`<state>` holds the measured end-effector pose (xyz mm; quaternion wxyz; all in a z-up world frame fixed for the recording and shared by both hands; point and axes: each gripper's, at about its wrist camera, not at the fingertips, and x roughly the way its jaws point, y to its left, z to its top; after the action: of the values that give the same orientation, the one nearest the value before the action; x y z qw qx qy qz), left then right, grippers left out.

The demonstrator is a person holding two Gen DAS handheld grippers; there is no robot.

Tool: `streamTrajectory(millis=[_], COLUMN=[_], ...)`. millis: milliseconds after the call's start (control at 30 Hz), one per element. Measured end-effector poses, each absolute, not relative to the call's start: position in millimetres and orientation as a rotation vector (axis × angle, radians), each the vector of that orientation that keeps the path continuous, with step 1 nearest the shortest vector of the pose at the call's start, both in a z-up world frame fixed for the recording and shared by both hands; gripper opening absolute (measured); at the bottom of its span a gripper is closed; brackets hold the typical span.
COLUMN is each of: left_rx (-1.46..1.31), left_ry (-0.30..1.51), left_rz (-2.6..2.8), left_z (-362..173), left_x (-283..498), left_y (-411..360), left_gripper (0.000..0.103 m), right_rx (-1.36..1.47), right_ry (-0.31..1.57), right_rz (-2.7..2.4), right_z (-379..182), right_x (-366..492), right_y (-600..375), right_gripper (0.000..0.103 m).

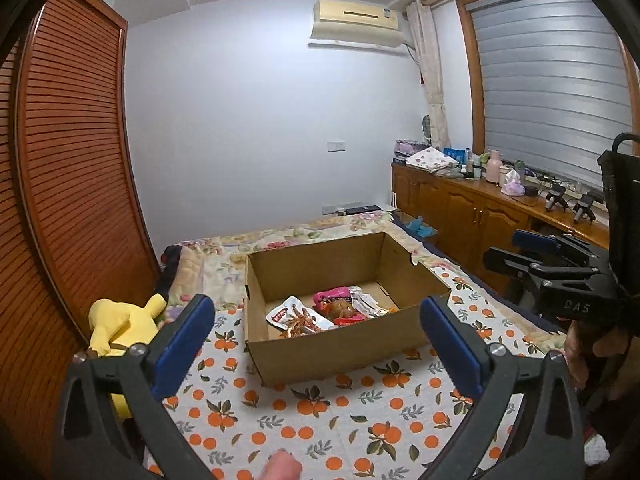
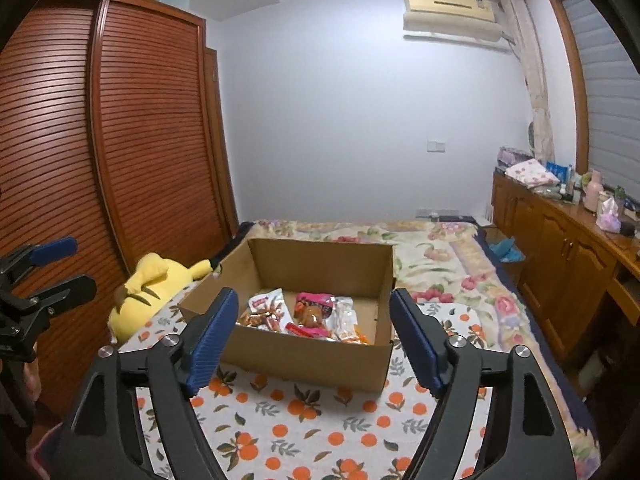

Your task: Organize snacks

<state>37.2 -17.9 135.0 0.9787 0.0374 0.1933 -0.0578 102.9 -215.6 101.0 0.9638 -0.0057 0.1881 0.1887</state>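
Note:
An open cardboard box (image 1: 332, 354) (image 2: 304, 354) stands on the bed with several snack packets lying in it: a white packet with red print (image 1: 298, 318) (image 2: 266, 306), a pink packet (image 1: 334, 300) (image 2: 314, 308) and clear wrappers (image 1: 366, 304) (image 2: 346, 320). My left gripper (image 1: 318, 344) hovers short of the box's near wall, jaws wide open, nothing between the blue pads (image 1: 182, 346). My right gripper (image 2: 314, 342) also hangs in front of the box, open and empty. The right gripper (image 1: 516, 250) shows at the right edge of the left wrist view, the left gripper (image 2: 60, 266) at the left edge of the right wrist view.
An orange-print cloth (image 1: 312, 412) (image 2: 320, 420) covers the near bed. A yellow plush toy (image 1: 120, 328) (image 2: 156, 288) lies left of the box by the slatted wardrobe (image 1: 68, 168). A wooden cabinet (image 1: 472, 208) with clutter runs along the right. A fingertip (image 1: 284, 466) shows at the bottom edge.

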Motion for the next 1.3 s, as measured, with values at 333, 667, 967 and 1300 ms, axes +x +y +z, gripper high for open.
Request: streamTrajectory(millis=[333, 667, 967, 1300], left_rx=[0.021, 0.018, 0.004, -0.001], left_ry=[0.392, 0.414, 0.427, 0.441], left_rz=[-0.048, -0.002, 0.016, 0.022], left_z=[114, 94, 81, 74], left_x=[18, 16, 14, 14], left_y=[-22, -22, -15, -12], left_gripper=[0.103, 0.103, 0.103, 0.103], right_rx=[-0.036, -0.048, -0.052, -0.052], right_ry=[0.358, 0.349, 0.36, 0.366], right_rz=[0.262, 0.185, 0.18, 0.182], right_z=[86, 73, 64, 60], right_x=[73, 55, 51, 48], right_y=[-216, -219, -220, -221], right_gripper=[0.084, 0.084, 0.084, 0.084])
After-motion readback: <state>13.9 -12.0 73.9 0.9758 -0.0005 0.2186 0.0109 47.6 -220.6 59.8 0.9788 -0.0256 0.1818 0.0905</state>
